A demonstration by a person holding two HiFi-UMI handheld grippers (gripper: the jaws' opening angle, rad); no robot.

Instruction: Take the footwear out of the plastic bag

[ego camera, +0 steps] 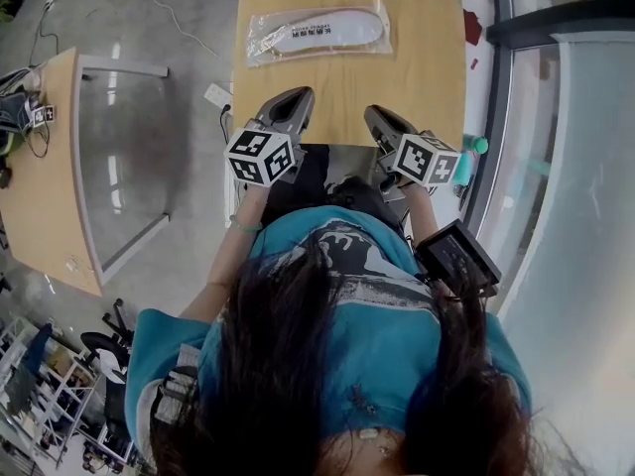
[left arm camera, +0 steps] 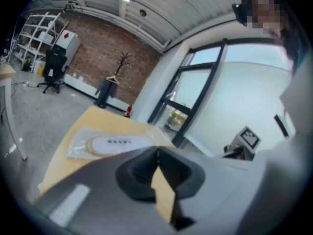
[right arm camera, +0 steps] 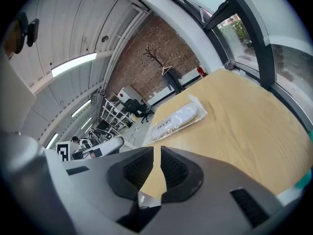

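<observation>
Insole in plastic bag lies far up the table, well apart from both grippers. Left gripper closed, right gripper barely ajar, both empty. I plan to open both wider, pin the bag, then pull the insole.

wooden table | side table at left | office chair | coat rack | brick wall

- Looking like an open-plan office or lab (loft-style, going by the finishes).
- Showing a bare brick wall, a coat stand and tall glazed partitions.
- Keeping an office chair and open shelving on a grey concrete floor.
- Running strip lights over pale wooden tables.
</observation>
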